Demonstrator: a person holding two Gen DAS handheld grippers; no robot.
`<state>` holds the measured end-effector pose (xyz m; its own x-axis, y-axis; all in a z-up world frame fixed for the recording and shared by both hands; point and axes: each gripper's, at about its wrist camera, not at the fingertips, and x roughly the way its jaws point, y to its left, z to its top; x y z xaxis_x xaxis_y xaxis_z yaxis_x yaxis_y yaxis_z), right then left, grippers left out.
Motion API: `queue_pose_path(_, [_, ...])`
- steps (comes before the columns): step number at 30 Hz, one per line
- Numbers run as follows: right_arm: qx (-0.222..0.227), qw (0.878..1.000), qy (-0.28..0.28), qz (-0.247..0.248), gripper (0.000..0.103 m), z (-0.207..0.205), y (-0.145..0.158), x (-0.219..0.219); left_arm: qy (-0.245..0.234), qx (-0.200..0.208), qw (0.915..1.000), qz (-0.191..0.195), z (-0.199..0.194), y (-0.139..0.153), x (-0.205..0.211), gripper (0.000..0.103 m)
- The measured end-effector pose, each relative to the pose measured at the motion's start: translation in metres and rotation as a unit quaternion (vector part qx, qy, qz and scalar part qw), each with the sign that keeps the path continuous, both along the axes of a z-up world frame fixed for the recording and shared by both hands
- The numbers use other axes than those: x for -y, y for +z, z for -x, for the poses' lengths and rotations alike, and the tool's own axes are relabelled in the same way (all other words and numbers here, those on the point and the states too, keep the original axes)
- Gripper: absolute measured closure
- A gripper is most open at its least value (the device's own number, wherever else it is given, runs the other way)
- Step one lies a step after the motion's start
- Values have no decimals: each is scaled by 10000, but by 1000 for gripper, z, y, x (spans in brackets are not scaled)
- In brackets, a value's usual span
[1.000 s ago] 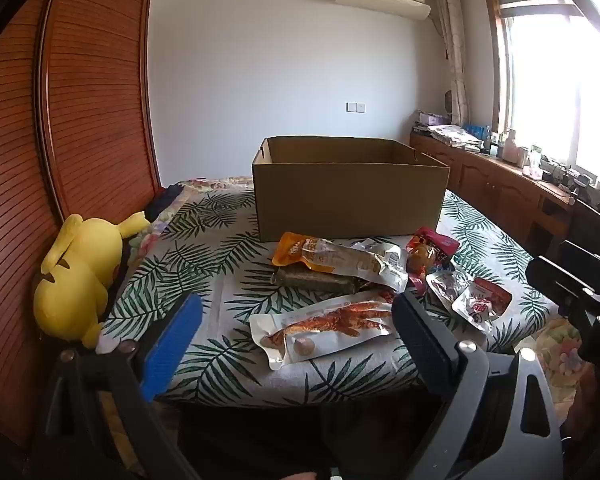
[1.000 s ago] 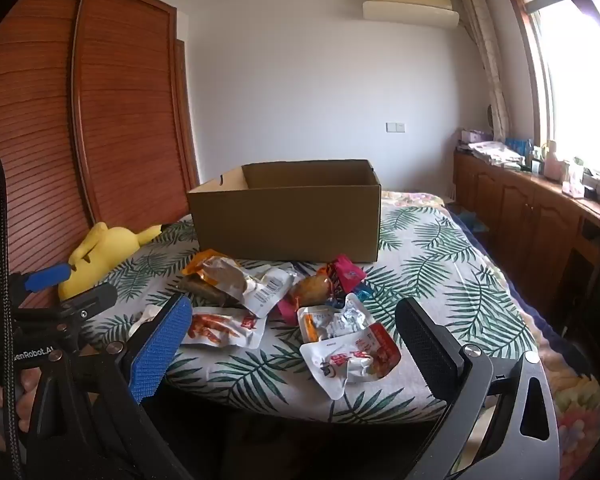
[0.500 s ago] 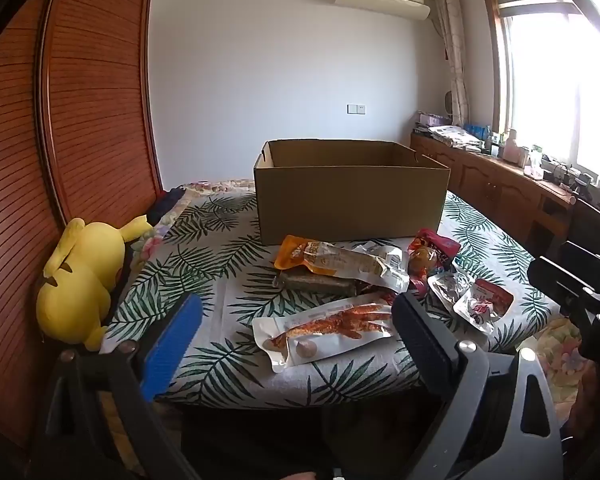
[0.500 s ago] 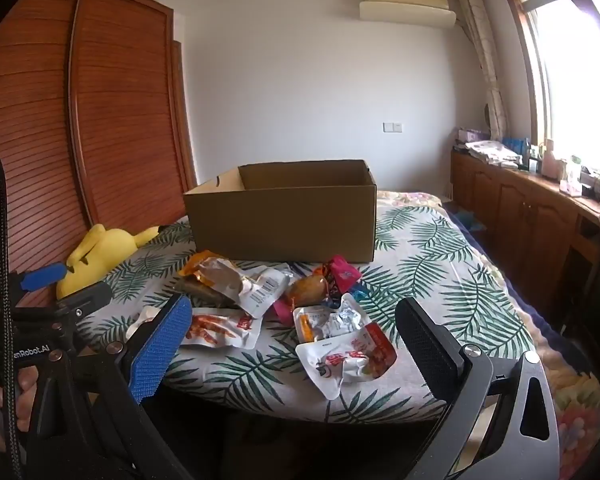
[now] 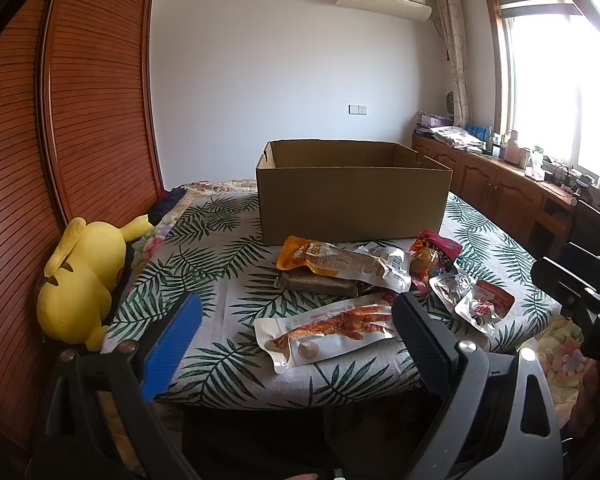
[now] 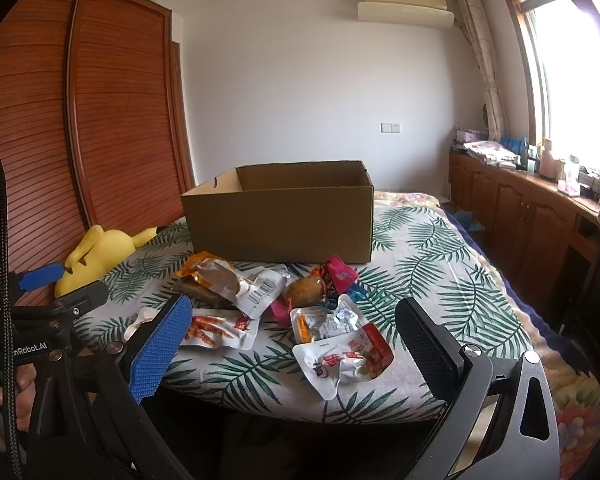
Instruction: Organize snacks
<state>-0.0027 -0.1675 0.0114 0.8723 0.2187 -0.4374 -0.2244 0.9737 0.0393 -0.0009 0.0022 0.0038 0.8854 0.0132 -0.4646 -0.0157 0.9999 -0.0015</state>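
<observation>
Several snack packets lie in a loose pile on the leaf-print bed (image 5: 204,256) in front of an open cardboard box (image 5: 352,192). Nearest the left gripper (image 5: 296,340) is a white packet with red chicken feet (image 5: 332,330). Behind it lie an orange-topped packet (image 5: 340,264) and a dark bar (image 5: 320,282). The left gripper is open and empty, short of the bed's edge. The right gripper (image 6: 292,336) is open and empty; a white-and-red packet (image 6: 344,360) lies between its fingers in view, with a silver packet (image 6: 326,322) behind. The box (image 6: 280,216) stands further back.
A yellow plush toy (image 5: 80,280) leans at the bed's left edge against the wooden wardrobe doors (image 5: 80,120). A wooden cabinet (image 5: 500,192) with clutter runs under the window at right. Each gripper shows at the edge of the other's view.
Both grippers have edged slightly forward towards the bed and tilted a little. Nothing has been touched or moved; both stay open.
</observation>
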Motion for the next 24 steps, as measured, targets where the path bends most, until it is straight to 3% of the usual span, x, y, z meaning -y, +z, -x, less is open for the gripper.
queue_pose_path(24, [44,10000,-45,52,0,1,-1,-1,-4,9,10000,23,-1,2,-1,6])
